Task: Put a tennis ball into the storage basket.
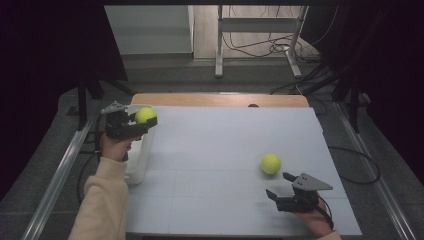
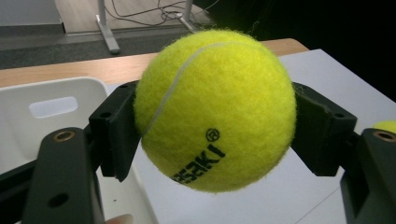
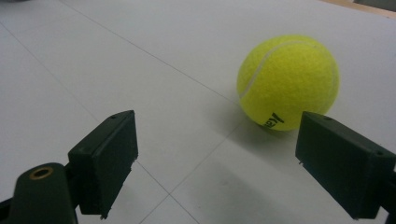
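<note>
The left gripper (image 1: 141, 121) pinches a yellow tennis ball (image 1: 146, 115), its two black jaws pressed against opposite sides of the ball so that the felt bulges out between them; in the left gripper view the held tennis ball (image 2: 215, 109) shows its curved white seam and black printed lettering on the lower front. The gripper hangs in the air at the far left corner of the white board (image 1: 225, 145) that covers the table, above the far end of a white plastic bin (image 1: 137, 160) standing along the board's left edge. In the left gripper view the bin (image 2: 51, 107) lies below and behind the ball, with a slot handle cut into its end wall. A forearm in a cream sleeve (image 1: 102, 200) comes in from the near left corner to the hand on that gripper. The right gripper (image 1: 281, 186) rests low near the near right corner of the board, held by a hand at the near edge, and its jaws are spread wide with nothing between them. A second tennis ball (image 1: 270, 163) lies on the board just beyond those jaws, towards the right edge, apart from them; in the right gripper view this second tennis ball (image 3: 288, 83) sits ahead of the right-hand jaw, not touching it. A strip of wooden tabletop (image 1: 220, 99) shows along the board's far edge.
</note>
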{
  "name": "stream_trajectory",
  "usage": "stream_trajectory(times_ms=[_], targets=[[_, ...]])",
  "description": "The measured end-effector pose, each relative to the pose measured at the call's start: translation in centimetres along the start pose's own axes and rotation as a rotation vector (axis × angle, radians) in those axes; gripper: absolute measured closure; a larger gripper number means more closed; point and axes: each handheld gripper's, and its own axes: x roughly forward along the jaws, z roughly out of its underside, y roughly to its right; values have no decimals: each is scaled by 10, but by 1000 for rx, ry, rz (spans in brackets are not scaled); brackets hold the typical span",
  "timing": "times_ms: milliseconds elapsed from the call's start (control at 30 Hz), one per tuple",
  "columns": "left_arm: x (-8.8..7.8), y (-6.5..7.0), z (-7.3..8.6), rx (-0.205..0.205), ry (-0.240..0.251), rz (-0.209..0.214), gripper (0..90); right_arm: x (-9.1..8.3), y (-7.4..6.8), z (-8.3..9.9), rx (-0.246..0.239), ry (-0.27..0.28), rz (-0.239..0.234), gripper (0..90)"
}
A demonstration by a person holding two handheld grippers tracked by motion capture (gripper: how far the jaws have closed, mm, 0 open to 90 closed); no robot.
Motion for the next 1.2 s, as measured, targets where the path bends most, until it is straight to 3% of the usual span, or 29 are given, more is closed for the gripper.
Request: stream_trajectory(times_ms=[467,1200], targets=[[-1,-15,-5,-18,-22,-60,260,0,0,-1,6,2,4,135],[14,-32,-7,-21,-105,-136,260,0,0,0,2,-1,8,135]])
